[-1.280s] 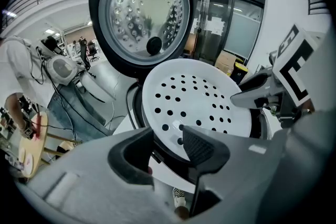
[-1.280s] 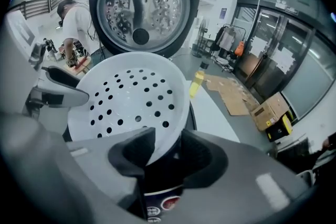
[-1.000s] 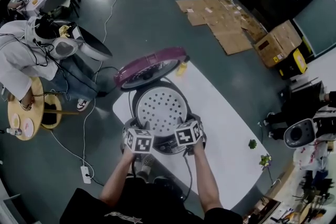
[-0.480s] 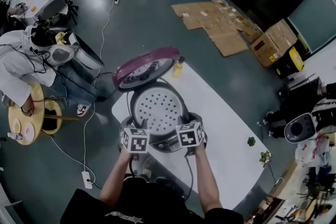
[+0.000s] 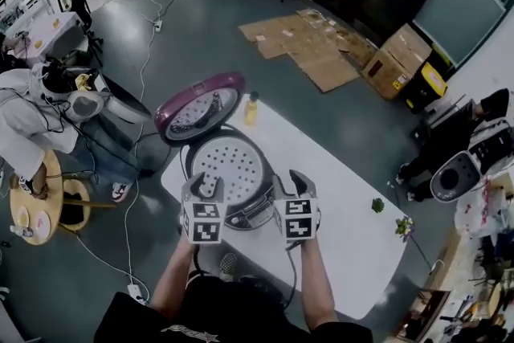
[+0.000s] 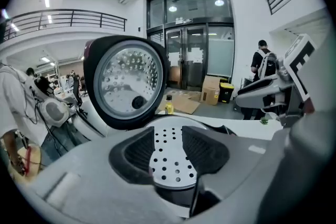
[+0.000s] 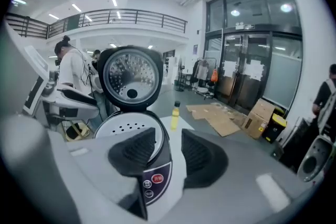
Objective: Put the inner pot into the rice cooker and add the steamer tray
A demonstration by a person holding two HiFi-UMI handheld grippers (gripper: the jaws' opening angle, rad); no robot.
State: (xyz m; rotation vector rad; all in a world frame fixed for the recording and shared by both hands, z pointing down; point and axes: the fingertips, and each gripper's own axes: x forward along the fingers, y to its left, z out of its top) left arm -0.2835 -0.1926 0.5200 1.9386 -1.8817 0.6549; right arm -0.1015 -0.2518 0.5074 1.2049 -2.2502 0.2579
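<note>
Black left fingers (image 6: 137,152) partly apart, just narrowed, empty | right fingers (image 7: 202,157) apart, empty

Holding the left gripper (image 5: 206,187) and the right gripper (image 5: 299,184) level with each other out front, close together but apart, both tipped forward and down. Reaching up from the bottom of the head view on a bare left forearm (image 5: 177,273) and right forearm (image 5: 315,279), both drawn in close to the body. Just been closing the left jaws a touch, yet leaving them parted with nothing pinched between them. Showing the right jaws spread as well, clamped on nothing
</note>
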